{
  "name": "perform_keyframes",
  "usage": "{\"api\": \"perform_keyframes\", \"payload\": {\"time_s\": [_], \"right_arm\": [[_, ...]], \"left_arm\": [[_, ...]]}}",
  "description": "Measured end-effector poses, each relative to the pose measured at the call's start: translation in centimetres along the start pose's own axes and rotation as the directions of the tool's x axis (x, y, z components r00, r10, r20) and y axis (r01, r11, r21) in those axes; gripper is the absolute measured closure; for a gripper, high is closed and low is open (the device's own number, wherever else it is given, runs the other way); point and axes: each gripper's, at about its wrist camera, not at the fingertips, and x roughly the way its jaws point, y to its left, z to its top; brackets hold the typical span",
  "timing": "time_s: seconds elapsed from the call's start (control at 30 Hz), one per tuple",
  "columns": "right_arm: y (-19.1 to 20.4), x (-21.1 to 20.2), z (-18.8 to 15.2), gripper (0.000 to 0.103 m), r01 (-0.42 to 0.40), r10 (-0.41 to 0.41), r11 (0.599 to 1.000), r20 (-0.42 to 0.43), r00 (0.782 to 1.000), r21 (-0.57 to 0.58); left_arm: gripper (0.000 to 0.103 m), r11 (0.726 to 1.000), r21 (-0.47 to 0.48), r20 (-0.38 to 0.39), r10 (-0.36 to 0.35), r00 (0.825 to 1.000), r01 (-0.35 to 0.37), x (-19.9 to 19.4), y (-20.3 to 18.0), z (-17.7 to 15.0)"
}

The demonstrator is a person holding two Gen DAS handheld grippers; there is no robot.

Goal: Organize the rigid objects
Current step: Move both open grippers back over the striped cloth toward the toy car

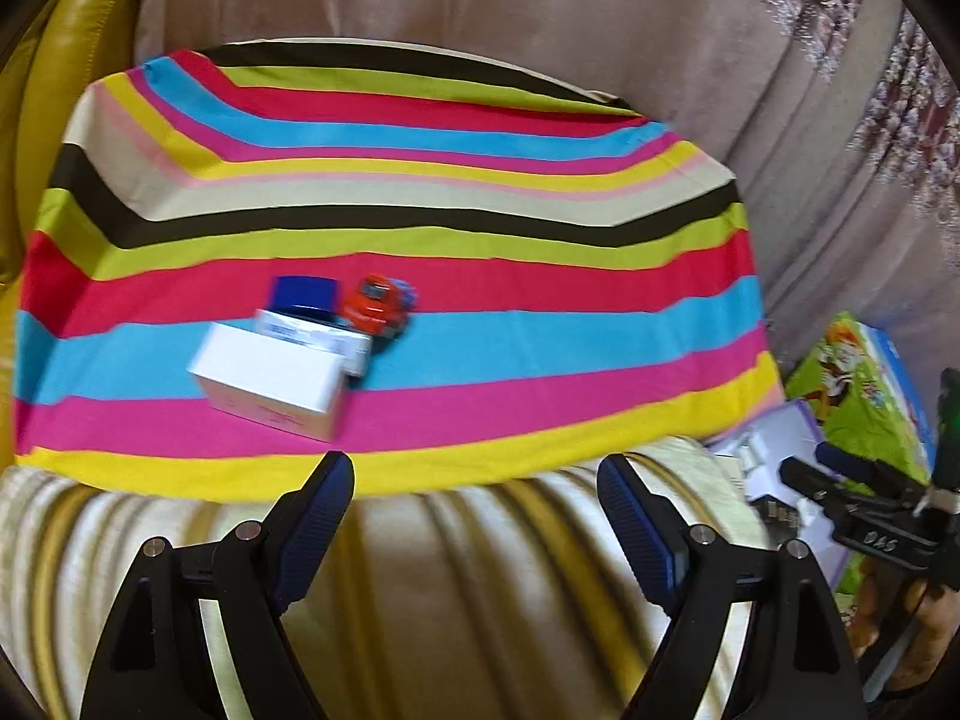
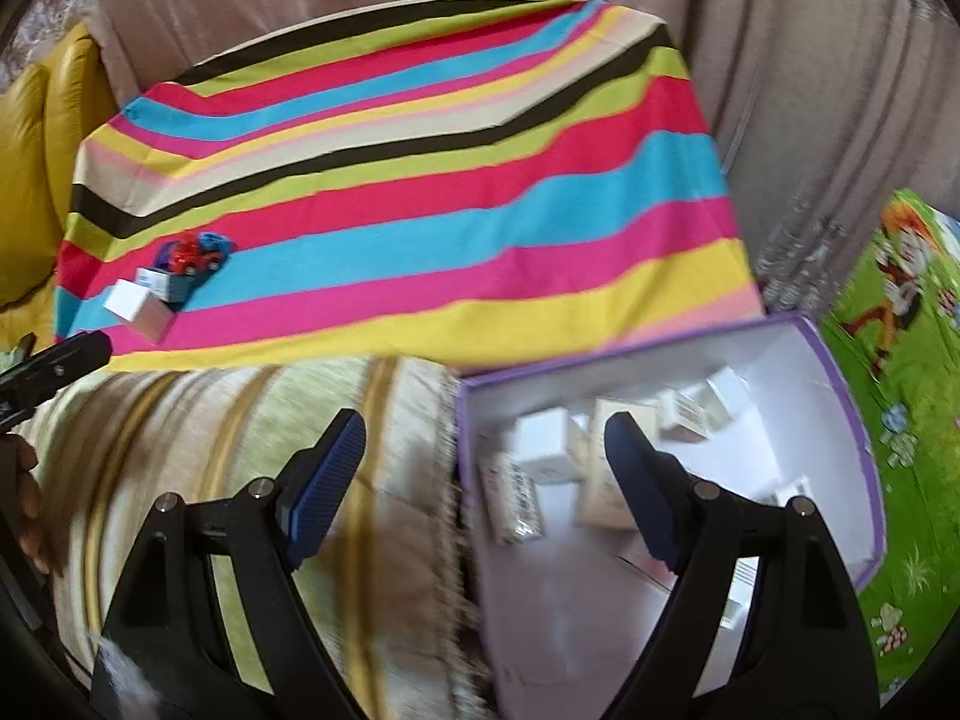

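Observation:
On the striped cloth [image 1: 480, 192] a white box [image 1: 270, 384] lies beside a smaller printed box [image 1: 312, 333], a dark blue block [image 1: 303, 291] and a red toy car [image 1: 375, 303]. My left gripper [image 1: 474, 480] hangs open in front of the cloth's near edge, nothing between its fingers. In the right wrist view the same cluster, with its white box [image 2: 135, 306] and red toy car [image 2: 189, 258], sits far left on the cloth [image 2: 420, 180]. My right gripper [image 2: 483, 438] stands open over the left wall of a purple-rimmed box [image 2: 840, 396] that holds several small white cartons [image 2: 543, 444].
A cream and gold striped cover [image 1: 420, 570] lies below the cloth. Yellow leather cushions [image 1: 72, 60] stand at the left, pinkish curtains [image 1: 540, 12] behind. A green cartoon mat [image 2: 900, 330] lies right of the purple-rimmed box. A hand [image 1: 900, 618] holds the other gripper at the right edge.

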Motion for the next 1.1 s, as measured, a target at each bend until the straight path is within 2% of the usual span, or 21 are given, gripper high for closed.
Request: {"api": "perform_keyframes", "payload": {"time_s": [0.13,0.33,0.53,0.77,0.97,1.1], "right_arm": [[2.0,0.9,1.4,0.019,-0.054,0.054,0.998,-0.001,0.999,-0.024],[5.5,2.8,3.6,0.019,-0.142,0.140,0.987,-0.027,0.990,-0.081],[9.4,5.7,6.0,0.019,-0.264,0.255,0.956,-0.081,0.964,-0.127],[14.2,9.3,8.7,0.019,-0.362,0.339,0.913,-0.142,0.930,-0.188],[17.4,12.1,10.5,0.019,-0.384,0.354,0.893,-0.163,0.921,-0.235],[18.6,13.3,11.2,0.019,-0.458,0.421,0.862,-0.196,0.885,-0.217]], "left_arm": [[0.019,0.999,-0.003,-0.007,0.050,0.999,-0.050,0.1,2.2,0.8],[0.019,0.997,-0.022,-0.019,0.070,0.997,-0.071,0.4,4.2,1.4],[0.019,0.997,-0.015,-0.037,0.082,0.996,-0.082,0.9,5.0,1.6],[0.019,0.995,0.003,-0.041,0.097,0.994,-0.097,1.4,5.8,2.4],[0.019,0.992,0.036,-0.054,0.119,0.991,-0.117,2.4,6.4,3.3],[0.019,0.991,0.059,-0.056,0.124,0.991,-0.121,2.9,6.6,3.8]]}}
